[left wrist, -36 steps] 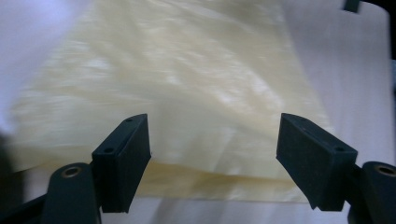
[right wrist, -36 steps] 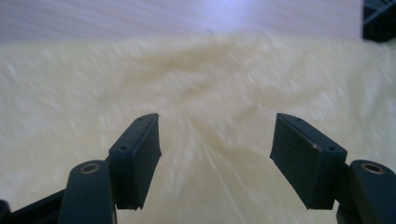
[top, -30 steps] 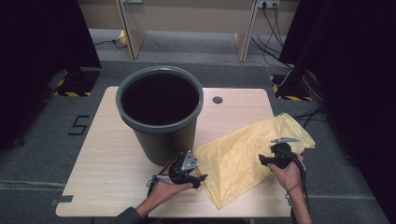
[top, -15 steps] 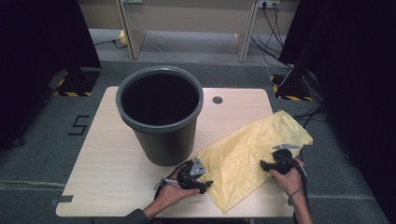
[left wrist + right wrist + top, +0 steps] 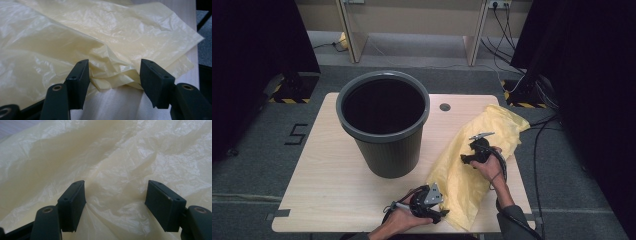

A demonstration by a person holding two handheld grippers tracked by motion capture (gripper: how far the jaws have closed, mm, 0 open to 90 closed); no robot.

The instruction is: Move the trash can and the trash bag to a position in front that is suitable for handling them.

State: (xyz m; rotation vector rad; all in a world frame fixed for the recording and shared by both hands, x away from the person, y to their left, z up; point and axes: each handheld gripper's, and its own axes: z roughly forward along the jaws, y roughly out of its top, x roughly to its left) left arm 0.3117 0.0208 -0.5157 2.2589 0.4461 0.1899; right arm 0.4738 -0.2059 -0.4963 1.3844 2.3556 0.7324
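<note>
On the table (image 5: 337,190) beside the bin (image 5: 383,127) lies the yellow bag (image 5: 472,165): the left gripper (image 5: 113,72), just narrowing, brackets its bunched edge ungripped, while the right gripper (image 5: 115,195), newly arrived mid-bag, gapes, so pinching seems imminent.

Crumpled yellow bag (image 5: 482,155), seemingly plastic

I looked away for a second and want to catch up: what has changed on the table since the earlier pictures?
The left hand-held gripper slid toward the near edge of the yellow bag; its jaws have been closing around a bunched fold but do not pinch it yet. The right hand-held gripper moved away from the near edge, over the bag's middle, jaws open. The bag looks more bunched. The bin and table stayed put.
</note>
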